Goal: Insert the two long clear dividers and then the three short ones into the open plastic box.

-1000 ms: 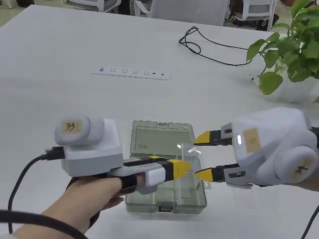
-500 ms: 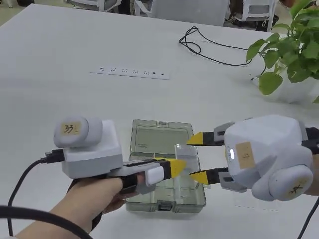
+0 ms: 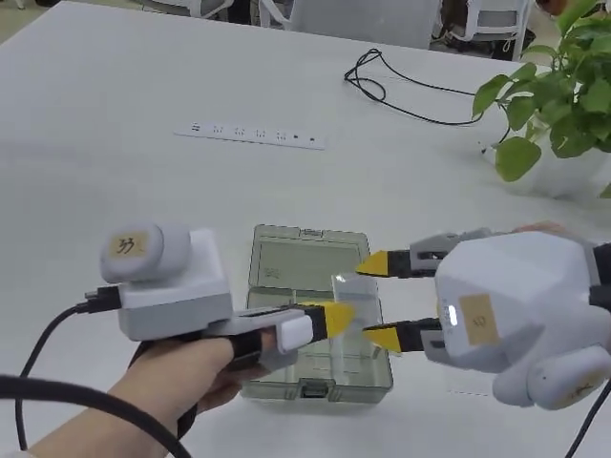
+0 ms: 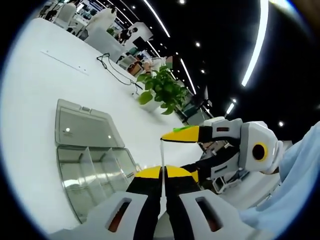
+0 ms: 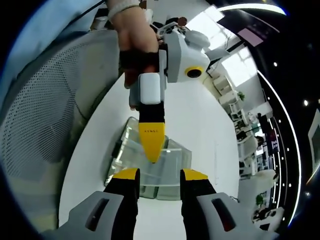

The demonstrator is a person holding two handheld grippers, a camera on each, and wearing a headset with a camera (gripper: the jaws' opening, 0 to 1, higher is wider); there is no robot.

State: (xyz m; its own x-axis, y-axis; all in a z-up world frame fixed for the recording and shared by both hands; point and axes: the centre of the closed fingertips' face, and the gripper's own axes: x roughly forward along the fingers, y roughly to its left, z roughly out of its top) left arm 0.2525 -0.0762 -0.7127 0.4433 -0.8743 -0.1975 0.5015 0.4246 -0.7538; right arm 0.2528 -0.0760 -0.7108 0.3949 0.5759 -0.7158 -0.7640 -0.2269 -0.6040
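Note:
The open clear plastic box [image 3: 286,377] lies on the white table with its lid [image 3: 307,260] folded back flat. Inside, dividers stand upright and split the box into compartments [image 4: 95,172]. My left gripper [image 3: 334,316] hovers over the box, shut on a clear divider [image 3: 346,288] that rises thin and edge-on from its jaws [image 4: 161,150]. My right gripper [image 3: 377,300] faces it from the right, open, its yellow tips just beyond the divider's free end. In the right gripper view my right gripper [image 5: 161,176] is open, with the left gripper [image 5: 150,142] pointing down between its jaws over the box [image 5: 172,172].
A white power strip [image 3: 253,136] lies farther back on the table. A black cable [image 3: 401,91] loops at the far right, next to a potted plant [image 3: 554,105]. A black cord [image 3: 48,343] trails from the left gripper. Office chairs stand beyond the far edge.
My right gripper has moved a little left, closer to the divider and the left gripper's tip, and its body has dropped lower. The left gripper still holds the divider over the box.

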